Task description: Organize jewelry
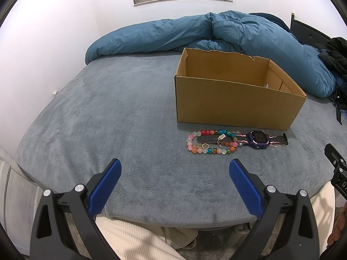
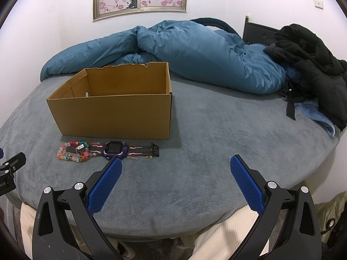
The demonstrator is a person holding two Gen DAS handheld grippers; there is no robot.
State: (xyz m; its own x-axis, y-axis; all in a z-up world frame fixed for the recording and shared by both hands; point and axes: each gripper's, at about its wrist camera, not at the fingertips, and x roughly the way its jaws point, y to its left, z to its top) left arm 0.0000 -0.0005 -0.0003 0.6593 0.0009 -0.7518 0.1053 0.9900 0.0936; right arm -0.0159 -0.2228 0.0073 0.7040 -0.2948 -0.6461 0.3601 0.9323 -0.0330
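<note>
I saw a bed [image 1: 108, 117] with a grey fleece cover, and I take the cardboard box [image 1: 234, 106] on it as my landmark. Behind the box lay a big blue duvet [image 1: 195, 34], bunched along the far side of the bed. To the right of the box, and well apart from it, a black jacket [image 2: 312, 65] was piled on the duvet's end. The box itself was open on top, with a torn back edge, and from my views I could not see its floor.

Just in front of the box, on the cover, lay the jewelry in one small group. A purple watch [image 1: 258, 139] lay flat with its strap stretched sideways. A bracelet of coloured beads [image 1: 209, 143] lay around the left end of the strap and touched it. Some thin chain pieces [image 2: 138, 157] lay by the right part of the strap, too small to tell well.

Nearer to me than the jewelry, my left gripper [image 1: 174, 186] and right gripper [image 2: 175, 184] hovered over the bed's front edge, both with blue fingers spread wide and holding nothing.
</note>
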